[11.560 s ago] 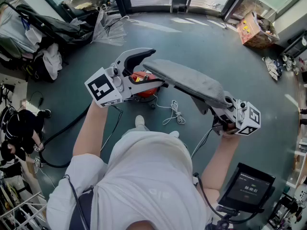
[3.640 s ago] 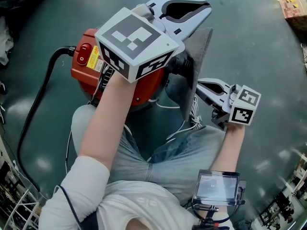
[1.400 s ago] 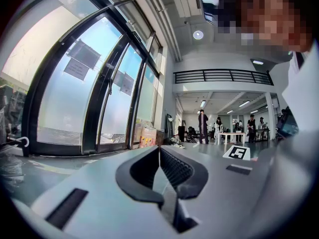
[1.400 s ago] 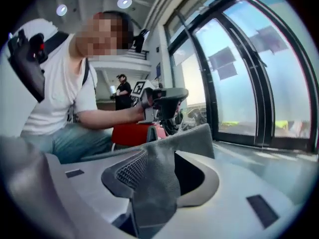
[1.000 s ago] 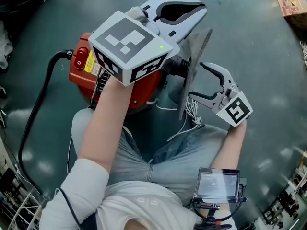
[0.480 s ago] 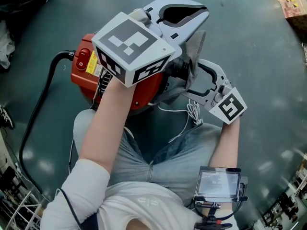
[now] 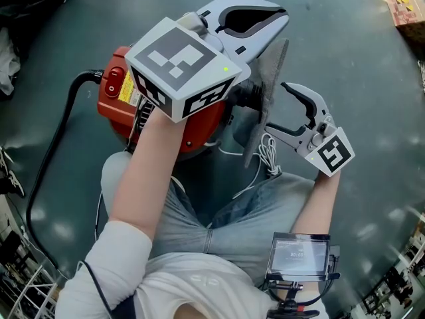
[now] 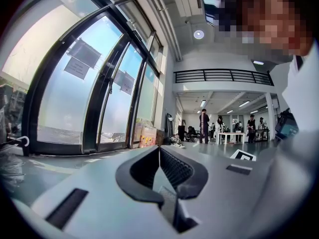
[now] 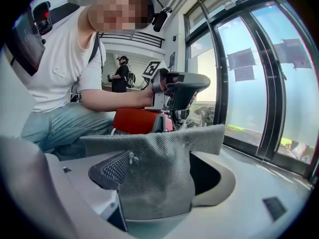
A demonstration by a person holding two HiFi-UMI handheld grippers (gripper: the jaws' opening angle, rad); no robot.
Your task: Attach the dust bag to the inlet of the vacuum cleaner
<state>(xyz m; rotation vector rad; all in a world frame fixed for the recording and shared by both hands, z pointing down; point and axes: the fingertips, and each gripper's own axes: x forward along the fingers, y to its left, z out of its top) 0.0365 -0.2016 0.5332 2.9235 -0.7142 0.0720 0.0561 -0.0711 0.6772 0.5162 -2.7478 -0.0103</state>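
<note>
Dust bag (image 7: 269, 78) in the gap of the spread right tool (image 7: 277, 110)

There is one bag, one vacuum cleaner (image 7: 106, 108) and two tools. The bag is of grey cloth with a fine woven grain, a little fuzzy. In the head view it shows edge-on as a long thin wedge in the middle of the frame, just beside the rounded red body of the cleaner. Its middle part is near a black round part (image 7: 244, 97) of the cleaner; whether it is seated there I cannot tell. In the right gripper view the cloth hangs as a wide flap between the two jaws, which are well apart and not clamped on it. The jaws are of smooth pale grey plastic with black ribbed pads.

The left tool (image 7: 282, 20), in the upper middle of the frame, has its jaws closed tip to tip. An oval opening is behind the tips, and nothing is held. Each tool bears one cube with black-and-white square markers.

One black hose (image 7: 50, 158) curves from the cleaner toward the lower left. One white cord (image 7: 269, 155) lies coiled below the bag. The floor (image 7: 358, 78) is dark and glossy.
</note>
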